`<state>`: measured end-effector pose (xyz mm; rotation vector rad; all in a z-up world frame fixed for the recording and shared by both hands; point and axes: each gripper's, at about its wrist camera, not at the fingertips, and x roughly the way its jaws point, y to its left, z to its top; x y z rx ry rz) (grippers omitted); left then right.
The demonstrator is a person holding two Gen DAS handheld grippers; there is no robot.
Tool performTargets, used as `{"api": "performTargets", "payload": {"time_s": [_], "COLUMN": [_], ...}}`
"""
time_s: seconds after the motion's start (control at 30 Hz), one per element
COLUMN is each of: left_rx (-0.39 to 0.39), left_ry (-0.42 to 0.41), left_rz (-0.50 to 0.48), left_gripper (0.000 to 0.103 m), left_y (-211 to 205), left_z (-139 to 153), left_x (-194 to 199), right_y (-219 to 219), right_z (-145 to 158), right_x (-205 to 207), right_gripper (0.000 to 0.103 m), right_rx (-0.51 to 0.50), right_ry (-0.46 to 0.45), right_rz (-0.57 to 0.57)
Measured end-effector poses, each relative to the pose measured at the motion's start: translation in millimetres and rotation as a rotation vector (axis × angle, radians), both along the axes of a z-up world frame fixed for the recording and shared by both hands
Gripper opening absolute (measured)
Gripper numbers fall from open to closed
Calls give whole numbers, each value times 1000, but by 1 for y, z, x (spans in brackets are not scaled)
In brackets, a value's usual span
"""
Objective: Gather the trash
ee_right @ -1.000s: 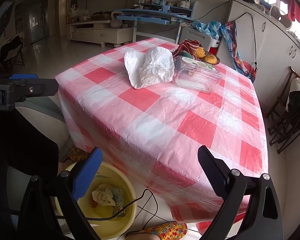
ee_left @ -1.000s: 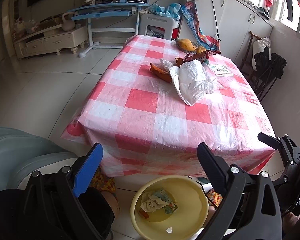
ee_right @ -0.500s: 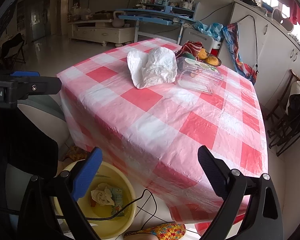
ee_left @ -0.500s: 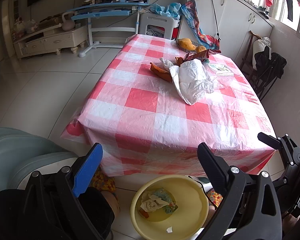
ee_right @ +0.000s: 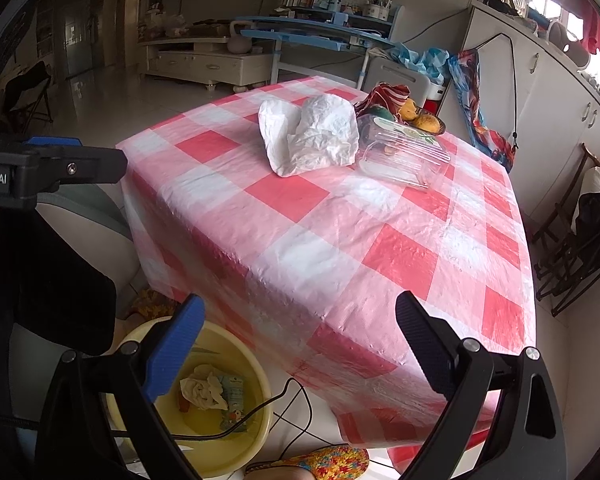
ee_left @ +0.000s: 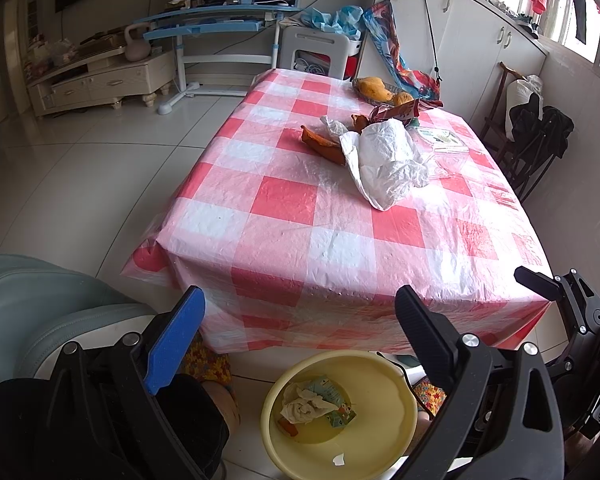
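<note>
A white crumpled plastic bag (ee_left: pixel 384 160) (ee_right: pixel 312 136) lies mid-table on the red-and-white checked cloth (ee_left: pixel 284 200) (ee_right: pixel 340 240). Orange peels (ee_left: pixel 324 144) and a snack wrapper (ee_left: pixel 396 111) lie beside it, with a clear plastic container (ee_right: pixel 404 152) to its right. On the floor below the near table edge stands a yellow basin (ee_left: pixel 380 412) (ee_right: pixel 198 420) holding a crumpled tissue (ee_left: pixel 302 408) and a small carton. My left gripper (ee_left: pixel 298 312) hovers open above the basin, holding nothing. My right gripper (ee_right: pixel 300 316) is open and empty at the table's corner.
A plate of yellow fruit (ee_left: pixel 374 88) sits at the far end of the table. A pale green chair (ee_left: pixel 40 300) is at my left, dark folding chairs (ee_right: pixel 572 248) at the right. A black cable (ee_right: pixel 296 400) runs past the basin, and a foot in a colourful slipper (ee_right: pixel 320 460) rests nearby.
The right wrist view has drifted slightly towards the table. The left gripper has hardly moved. Both grippers stay open and empty.
</note>
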<state>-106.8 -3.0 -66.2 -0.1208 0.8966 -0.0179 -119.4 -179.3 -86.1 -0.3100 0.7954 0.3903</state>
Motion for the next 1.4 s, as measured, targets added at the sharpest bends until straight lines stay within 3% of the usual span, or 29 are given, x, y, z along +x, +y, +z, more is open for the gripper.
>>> {"api": "performTargets", "payload": {"time_s": [1.1, 1.4], "left_rx": [-1, -36], "left_ry": [-1, -46], "left_rz": [1, 22], "left_gripper": [93, 93], "left_y": [-1, 1], "left_z": [0, -1], "left_x": [0, -5], "right_y": [5, 9], "right_z": [-1, 5], "right_x": [-3, -3], "right_gripper": [92, 92], "right_rx": [-24, 29], "right_ry": [-12, -6], "right_rz": [23, 35]}}
